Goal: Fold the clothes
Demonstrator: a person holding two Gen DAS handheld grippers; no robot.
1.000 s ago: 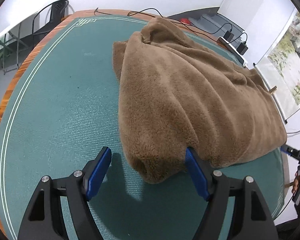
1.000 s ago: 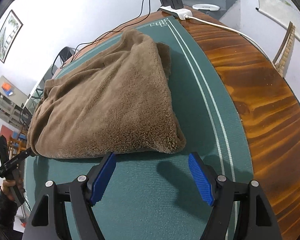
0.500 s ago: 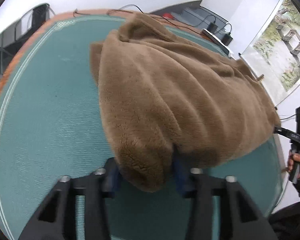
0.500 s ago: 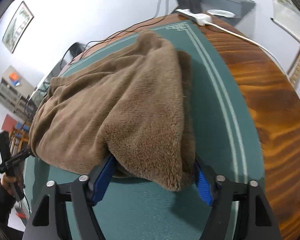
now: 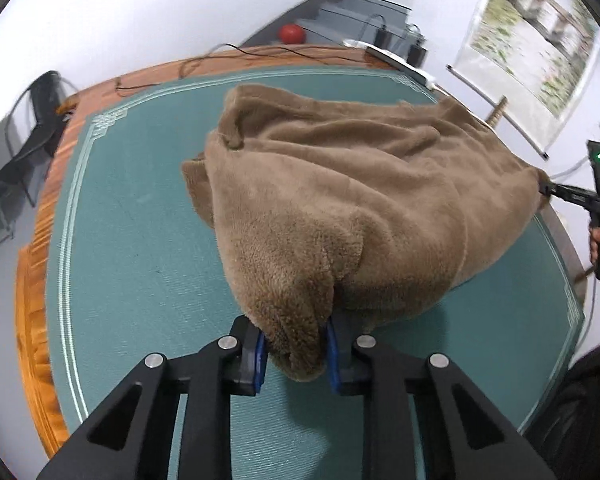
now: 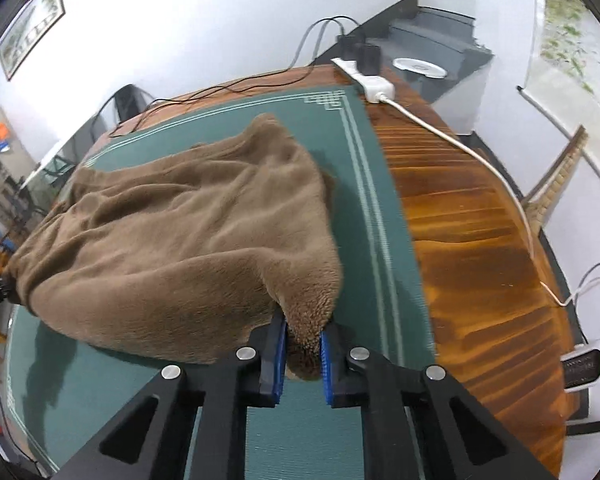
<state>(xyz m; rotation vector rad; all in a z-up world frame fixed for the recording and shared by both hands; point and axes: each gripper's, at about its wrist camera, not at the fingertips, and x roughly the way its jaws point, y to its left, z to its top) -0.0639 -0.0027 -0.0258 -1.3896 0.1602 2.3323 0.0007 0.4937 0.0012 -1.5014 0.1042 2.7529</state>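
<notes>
Garment: brown fleecy plush piece [image 5: 360, 200], bunched on green mat with pale border lines [image 5: 132, 240], mat covering round wooden table [image 6: 472, 248]. Left gripper [image 5: 294, 354] clamped on near corner of brown fleece, blue pads [image 5: 259, 356] pressing fabric both sides. Right gripper [image 6: 303, 360] likewise pinching other near corner. Both corners raised off mat; far part resting on mat. White power strip [image 6: 364, 78] at table edge beyond fleece, cable trailing.

green mat with white border lines [image 5: 120, 240] | wooden table [image 6: 480, 240] | white power strip [image 6: 366, 80] | red ball [image 5: 291, 33]
</notes>
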